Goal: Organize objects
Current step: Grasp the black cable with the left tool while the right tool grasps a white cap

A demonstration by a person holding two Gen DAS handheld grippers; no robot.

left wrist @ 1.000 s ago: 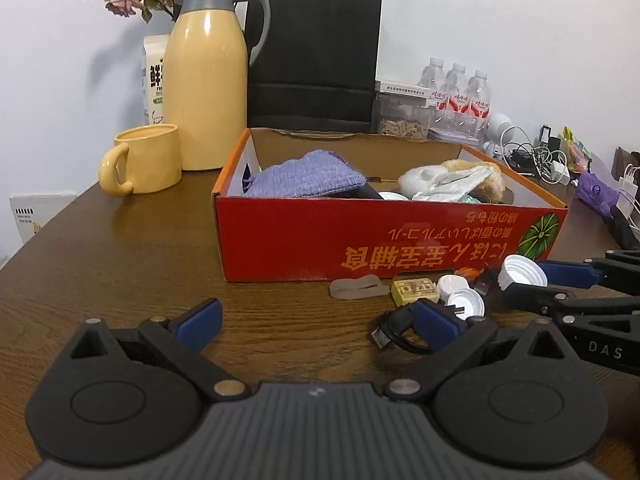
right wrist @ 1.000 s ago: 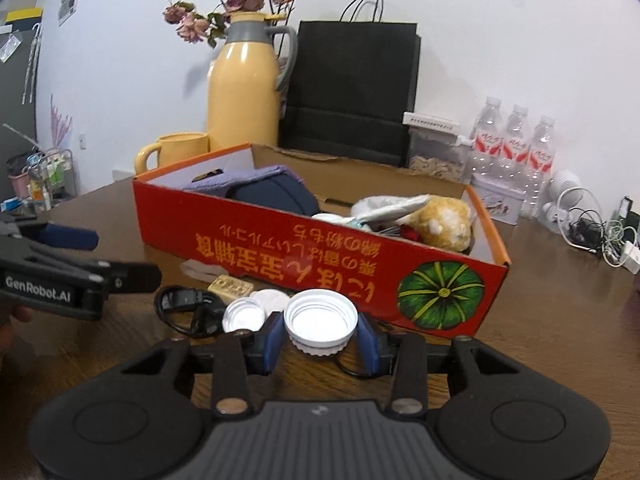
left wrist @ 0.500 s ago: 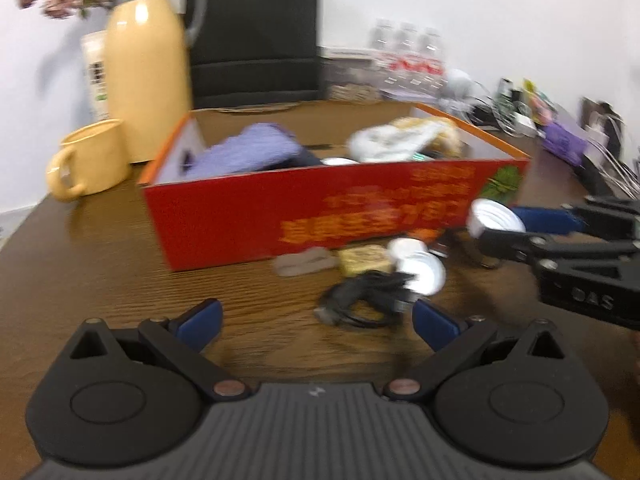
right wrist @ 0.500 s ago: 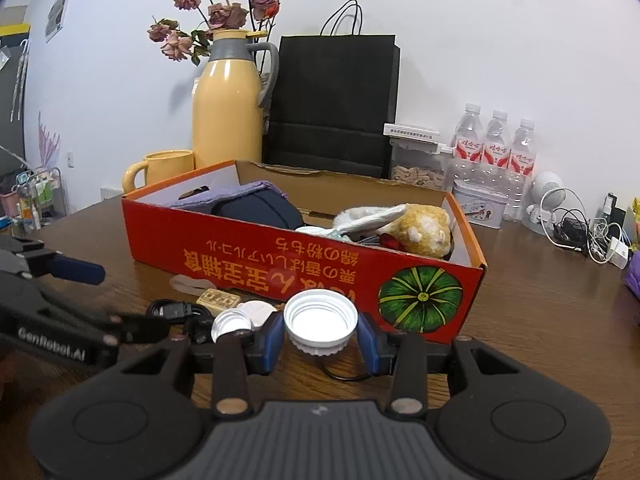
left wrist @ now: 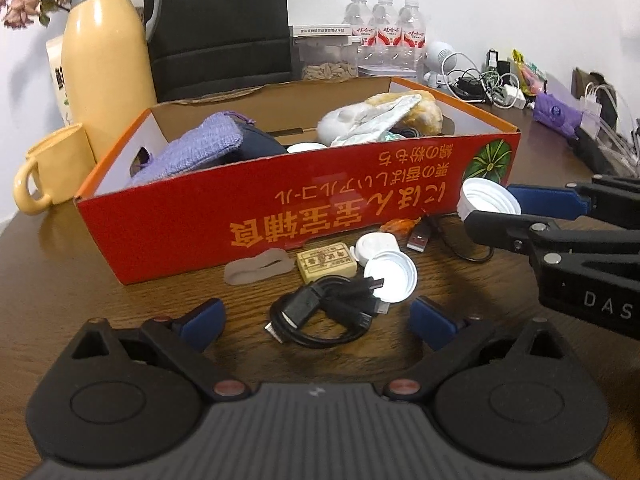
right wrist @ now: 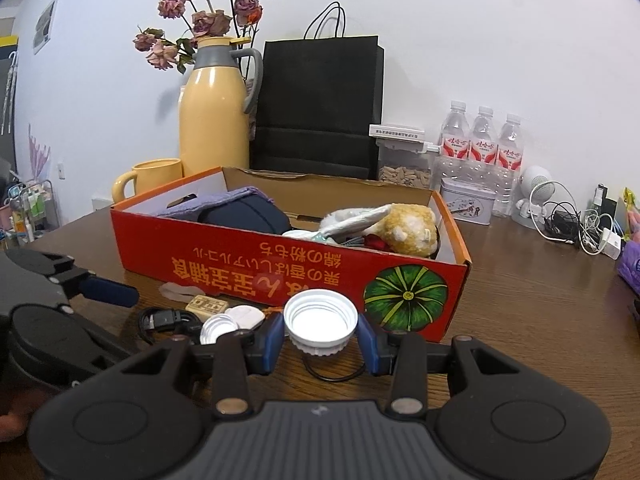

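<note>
White cap (right wrist: 320, 322) sits gripped in the right tongs (right wrist: 320, 340); left tongs (left wrist: 318, 320), wide but closing, straddle a black cable (left wrist: 324, 312).

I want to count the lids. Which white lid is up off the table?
The big ridged lid, pinched in the right claw. The two smaller white lids lie on the table by the black cable.

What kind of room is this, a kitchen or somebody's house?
Probably a lived-in home or office room, not clearly a kitchen: a wooden table holds a yellow thermos jug, dried flowers and tangled chargers.
</note>
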